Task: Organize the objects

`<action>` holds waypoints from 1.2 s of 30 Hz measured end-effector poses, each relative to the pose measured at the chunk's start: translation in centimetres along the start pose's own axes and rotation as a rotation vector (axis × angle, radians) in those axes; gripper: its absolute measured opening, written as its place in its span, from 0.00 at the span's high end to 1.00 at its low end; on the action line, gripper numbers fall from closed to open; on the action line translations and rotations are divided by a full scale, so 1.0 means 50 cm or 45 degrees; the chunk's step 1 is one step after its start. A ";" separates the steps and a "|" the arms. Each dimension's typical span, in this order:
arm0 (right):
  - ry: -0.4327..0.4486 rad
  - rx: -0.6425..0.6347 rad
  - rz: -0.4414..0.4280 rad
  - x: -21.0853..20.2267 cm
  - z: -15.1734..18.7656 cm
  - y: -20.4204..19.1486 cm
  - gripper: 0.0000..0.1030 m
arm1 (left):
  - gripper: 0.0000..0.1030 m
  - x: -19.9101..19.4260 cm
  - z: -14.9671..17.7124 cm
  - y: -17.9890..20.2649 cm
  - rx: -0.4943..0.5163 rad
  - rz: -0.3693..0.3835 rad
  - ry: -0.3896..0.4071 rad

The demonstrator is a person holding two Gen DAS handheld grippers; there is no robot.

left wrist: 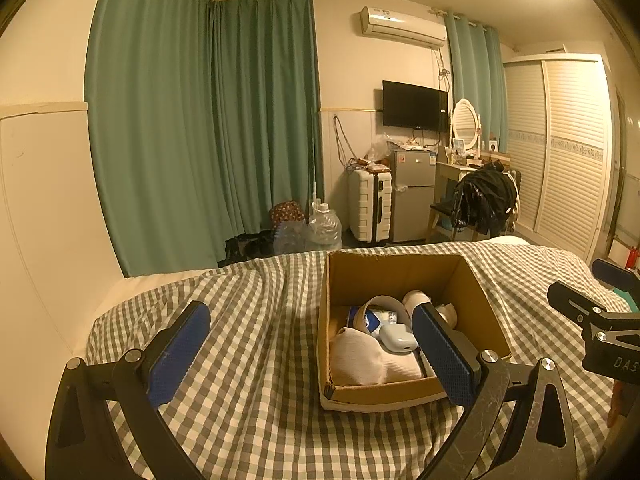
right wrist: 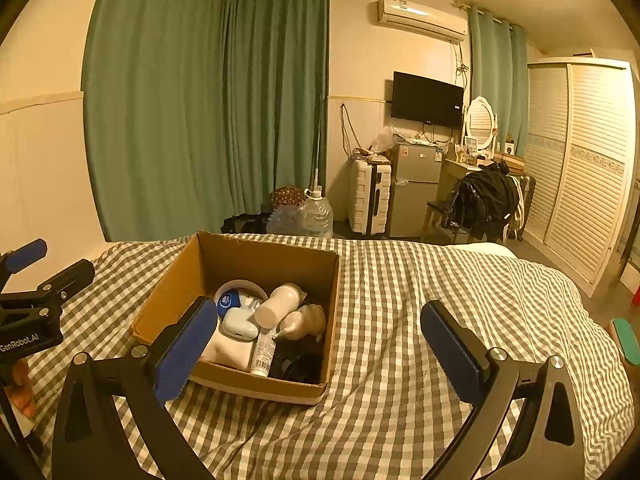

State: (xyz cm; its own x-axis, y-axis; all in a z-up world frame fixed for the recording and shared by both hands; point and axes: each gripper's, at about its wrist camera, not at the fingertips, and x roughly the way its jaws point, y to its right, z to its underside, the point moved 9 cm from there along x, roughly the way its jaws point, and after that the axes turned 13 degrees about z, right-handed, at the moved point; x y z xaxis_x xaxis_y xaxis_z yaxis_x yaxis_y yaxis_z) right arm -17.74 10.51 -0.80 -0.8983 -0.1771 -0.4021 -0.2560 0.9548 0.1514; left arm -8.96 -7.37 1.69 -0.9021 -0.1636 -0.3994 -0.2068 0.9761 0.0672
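Both cameras sit low over the bed (left wrist: 248, 360) and look along it toward the far wall with the TV (left wrist: 415, 106). The left view has the cardboard box (left wrist: 400, 276) close on its right — the right view has it close on its left. Both share the box, bed and green curtains (right wrist: 208, 96).

Open cardboard box (right wrist: 176, 280) on checked bedspread; holds white cloth (right wrist: 230, 350), earbud case (right wrist: 239, 323), tube (right wrist: 264, 350), white bottle (right wrist: 278, 306).
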 end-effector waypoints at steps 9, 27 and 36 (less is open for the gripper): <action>-0.013 -0.009 0.009 0.004 0.006 0.000 0.01 | 0.00 0.004 0.003 0.001 0.011 -0.004 -0.002; -0.029 -0.021 0.020 0.010 0.013 0.000 0.01 | 0.00 0.007 0.006 0.000 0.018 -0.001 -0.014; -0.030 -0.020 0.022 0.010 0.013 0.001 0.01 | 0.00 0.008 0.006 0.001 0.016 0.003 -0.015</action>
State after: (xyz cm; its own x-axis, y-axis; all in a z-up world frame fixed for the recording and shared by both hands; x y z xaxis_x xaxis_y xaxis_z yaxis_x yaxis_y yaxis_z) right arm -17.98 10.60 -1.62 -0.8939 -0.1546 -0.4207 -0.2462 0.9537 0.1726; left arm -9.22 -7.34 1.27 -0.8980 -0.1593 -0.4101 -0.1995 0.9782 0.0569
